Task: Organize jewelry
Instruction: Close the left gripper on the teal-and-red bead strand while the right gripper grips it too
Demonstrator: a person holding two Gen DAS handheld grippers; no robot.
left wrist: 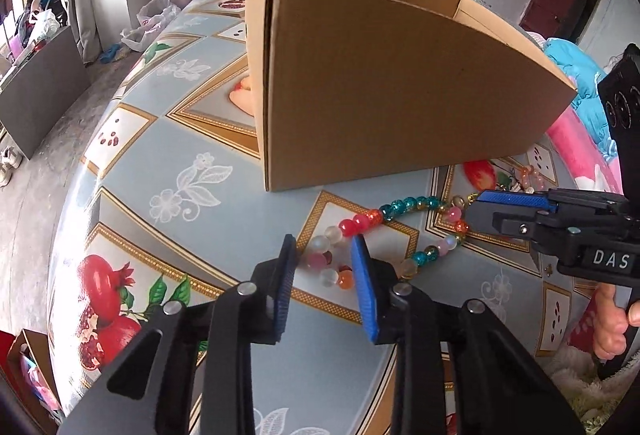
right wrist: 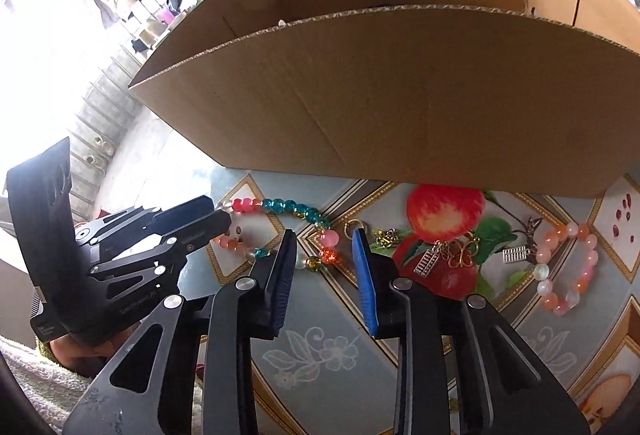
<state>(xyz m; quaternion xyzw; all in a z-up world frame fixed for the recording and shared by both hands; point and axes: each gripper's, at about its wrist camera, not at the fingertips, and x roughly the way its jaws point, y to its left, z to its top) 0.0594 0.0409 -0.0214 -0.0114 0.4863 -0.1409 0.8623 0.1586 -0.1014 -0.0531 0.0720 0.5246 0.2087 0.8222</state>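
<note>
A long bead necklace point(left wrist: 404, 209) of red, teal, pink and frosted beads lies on the table in front of an open cardboard box point(left wrist: 400, 87). My left gripper point(left wrist: 323, 247) is open, its jaws astride the necklace's left end. My right gripper point(right wrist: 325, 239) is open, its jaws astride the necklace's right end point(right wrist: 326, 249). In the right wrist view the box point(right wrist: 380, 95) fills the top. A pink and orange bead bracelet point(right wrist: 568, 271) and gold and silver charms point(right wrist: 444, 253) lie to the right. The left gripper point(right wrist: 216, 215) shows at left.
The table point(left wrist: 180, 139) has a blue-grey cloth with fruit and flower prints. Its left edge drops to a concrete floor. A dark board point(left wrist: 40, 95) stands on the floor at left. A blue and pink blanket point(left wrist: 576, 75) lies at right.
</note>
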